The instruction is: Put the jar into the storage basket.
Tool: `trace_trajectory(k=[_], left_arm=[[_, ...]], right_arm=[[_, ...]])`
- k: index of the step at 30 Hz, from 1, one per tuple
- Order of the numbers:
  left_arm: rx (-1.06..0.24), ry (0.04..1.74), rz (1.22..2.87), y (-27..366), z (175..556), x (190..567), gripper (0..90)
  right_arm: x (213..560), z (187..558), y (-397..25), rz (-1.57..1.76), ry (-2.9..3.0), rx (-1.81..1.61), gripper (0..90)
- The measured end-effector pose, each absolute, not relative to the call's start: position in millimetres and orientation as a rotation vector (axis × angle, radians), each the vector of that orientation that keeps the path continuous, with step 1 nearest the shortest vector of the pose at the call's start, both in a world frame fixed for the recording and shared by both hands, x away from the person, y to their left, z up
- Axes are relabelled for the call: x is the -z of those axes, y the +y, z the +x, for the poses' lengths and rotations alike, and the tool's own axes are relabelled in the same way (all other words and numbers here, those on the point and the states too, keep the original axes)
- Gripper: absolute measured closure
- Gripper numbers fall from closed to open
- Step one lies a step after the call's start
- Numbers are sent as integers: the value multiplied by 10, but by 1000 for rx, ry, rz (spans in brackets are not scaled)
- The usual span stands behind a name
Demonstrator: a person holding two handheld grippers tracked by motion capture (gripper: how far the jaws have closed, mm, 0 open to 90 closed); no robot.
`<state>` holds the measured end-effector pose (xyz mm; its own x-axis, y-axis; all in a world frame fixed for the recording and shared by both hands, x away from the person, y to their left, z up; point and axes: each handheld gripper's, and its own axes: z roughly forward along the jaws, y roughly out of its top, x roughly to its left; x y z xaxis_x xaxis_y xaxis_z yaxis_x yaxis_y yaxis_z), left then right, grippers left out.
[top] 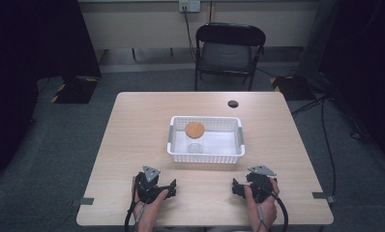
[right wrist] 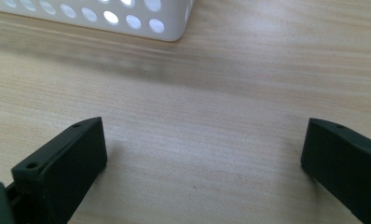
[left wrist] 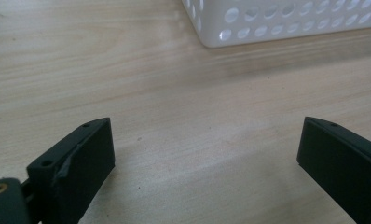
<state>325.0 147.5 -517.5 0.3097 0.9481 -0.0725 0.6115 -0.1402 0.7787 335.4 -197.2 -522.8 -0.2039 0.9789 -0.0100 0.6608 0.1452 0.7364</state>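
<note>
Chair (top: 229,50): black folding seat, well beyond the table's (top: 132,145) far edge.
Wall socket (top: 189,5): behind the chair.
Dark round spot (top: 233,103): on the far tabletop.

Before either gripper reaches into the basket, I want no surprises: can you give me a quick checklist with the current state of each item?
1. Left gripper open, holding nothing: ok.
2. Right gripper open, holding nothing: ok.
3. Jar stands upright inside the white basket: ok.
4. Wooden lid sits on the jar: ok; whether tight, cannot tell.
5. Bare table between grippers and basket: ok.
6. Jar contents: cannot tell.
</note>
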Motion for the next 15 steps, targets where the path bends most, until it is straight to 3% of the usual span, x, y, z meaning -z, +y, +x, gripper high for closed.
trace_trajectory(k=[15], left_arm=[[-644,1442,1930,1378,3302,5196,17]], right_arm=[[5229,3354,-1972,1562,1930,-839,0]])
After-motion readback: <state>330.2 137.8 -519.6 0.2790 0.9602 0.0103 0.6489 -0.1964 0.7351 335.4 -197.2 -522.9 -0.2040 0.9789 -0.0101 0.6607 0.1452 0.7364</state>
